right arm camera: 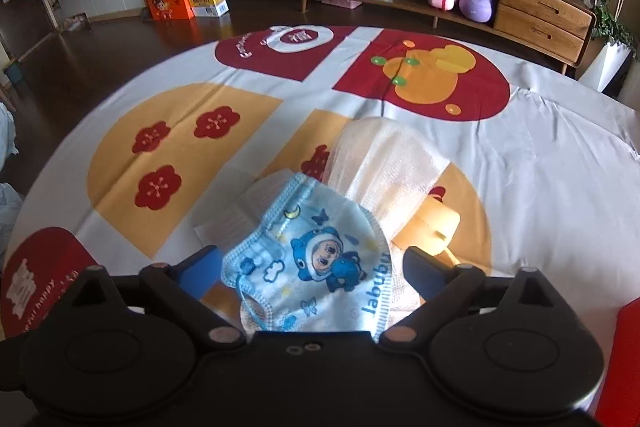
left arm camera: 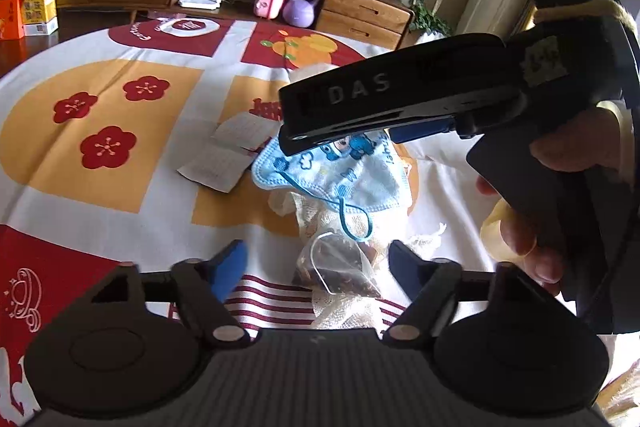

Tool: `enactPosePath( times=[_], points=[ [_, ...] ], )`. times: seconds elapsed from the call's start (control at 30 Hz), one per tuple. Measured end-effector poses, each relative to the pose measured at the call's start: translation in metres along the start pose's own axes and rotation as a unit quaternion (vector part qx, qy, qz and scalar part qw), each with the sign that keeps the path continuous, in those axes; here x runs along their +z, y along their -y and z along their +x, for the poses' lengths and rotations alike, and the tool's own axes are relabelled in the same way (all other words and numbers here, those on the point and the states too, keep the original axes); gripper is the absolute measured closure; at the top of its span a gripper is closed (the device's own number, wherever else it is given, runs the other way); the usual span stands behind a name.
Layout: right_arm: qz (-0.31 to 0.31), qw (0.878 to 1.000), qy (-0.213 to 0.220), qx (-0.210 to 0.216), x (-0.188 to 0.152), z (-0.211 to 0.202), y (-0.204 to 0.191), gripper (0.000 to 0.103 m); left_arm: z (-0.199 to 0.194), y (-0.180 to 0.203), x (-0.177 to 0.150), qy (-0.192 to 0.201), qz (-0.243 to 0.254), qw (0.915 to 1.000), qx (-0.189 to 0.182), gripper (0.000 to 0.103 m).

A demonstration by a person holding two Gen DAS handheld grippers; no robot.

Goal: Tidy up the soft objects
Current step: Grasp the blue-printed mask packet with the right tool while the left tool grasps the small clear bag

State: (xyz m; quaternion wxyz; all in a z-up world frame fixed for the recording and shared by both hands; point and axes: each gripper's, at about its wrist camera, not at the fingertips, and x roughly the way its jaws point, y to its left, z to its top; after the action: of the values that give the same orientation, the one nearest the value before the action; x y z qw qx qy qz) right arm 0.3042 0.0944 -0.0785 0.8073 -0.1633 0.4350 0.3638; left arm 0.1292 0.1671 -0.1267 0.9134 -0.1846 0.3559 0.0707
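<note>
A light blue child's face mask (right arm camera: 312, 267) with a cartoon print lies on a white gauze cloth (right arm camera: 380, 163). My right gripper (right arm camera: 310, 267) stands open just above it, the mask between its fingers and neither pad pressing on it. The left wrist view shows the same mask (left arm camera: 352, 171), with one of the right gripper's black fingers (left arm camera: 360, 99) reaching over its top edge. Nearer, a small clear bag with dark contents (left arm camera: 336, 267) rests on the gauze (left arm camera: 344, 307). My left gripper (left arm camera: 318, 263) is open around that bag, both pads apart from it.
A folded paper leaflet (right arm camera: 240, 211) lies left of the mask and partly under it. A pale yellow block (right arm camera: 438, 223) sits to the right of the gauze. A patterned red, yellow and white tablecloth (right arm camera: 540, 187) covers the round table. A hand (left arm camera: 580, 143) holds the right gripper.
</note>
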Motion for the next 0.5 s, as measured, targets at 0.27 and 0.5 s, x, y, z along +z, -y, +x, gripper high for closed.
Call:
enactPosePath(
  times=[0.27, 0.5],
  points=[
    [0.009, 1.000, -0.013, -0.010, -0.006, 0.003, 0.004, 0.030, 0.009, 0.005, -0.003, -0.011, 0.015, 0.9997, -0.017, 0.057],
    [0.017, 1.000, -0.005, -0.007, -0.011, -0.005, 0.009, 0.056, 0.013, 0.008, -0.004, -0.016, 0.020, 0.9995, -0.020, 0.065]
  ],
)
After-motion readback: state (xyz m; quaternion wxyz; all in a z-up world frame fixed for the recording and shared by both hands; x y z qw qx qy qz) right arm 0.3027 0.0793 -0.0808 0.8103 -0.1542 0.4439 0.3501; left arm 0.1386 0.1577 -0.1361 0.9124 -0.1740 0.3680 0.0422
